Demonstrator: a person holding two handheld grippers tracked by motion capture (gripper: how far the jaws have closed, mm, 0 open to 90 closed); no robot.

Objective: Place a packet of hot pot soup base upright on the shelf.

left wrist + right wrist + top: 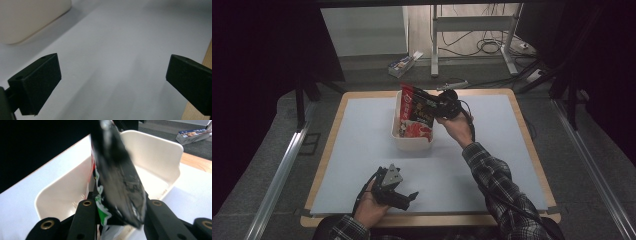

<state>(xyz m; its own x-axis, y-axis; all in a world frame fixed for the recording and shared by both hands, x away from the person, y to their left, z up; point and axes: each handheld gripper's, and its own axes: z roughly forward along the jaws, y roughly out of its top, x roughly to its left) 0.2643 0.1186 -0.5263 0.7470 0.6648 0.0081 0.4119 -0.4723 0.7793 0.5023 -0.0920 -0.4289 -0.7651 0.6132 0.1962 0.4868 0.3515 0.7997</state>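
A black and red snack packet hangs over the white tub at the back middle of the mat, with my right gripper shut on its right side. In the right gripper view the packet stands edge-on between the two black jaws, above the tub. A red and white packet lies inside the tub. My left gripper rests near the front edge of the mat, open, with nothing between its fingers.
The pale blue mat covers a wooden table. In the left gripper view a corner of the tub stands at the upper left. A small box lies on the floor behind the table.
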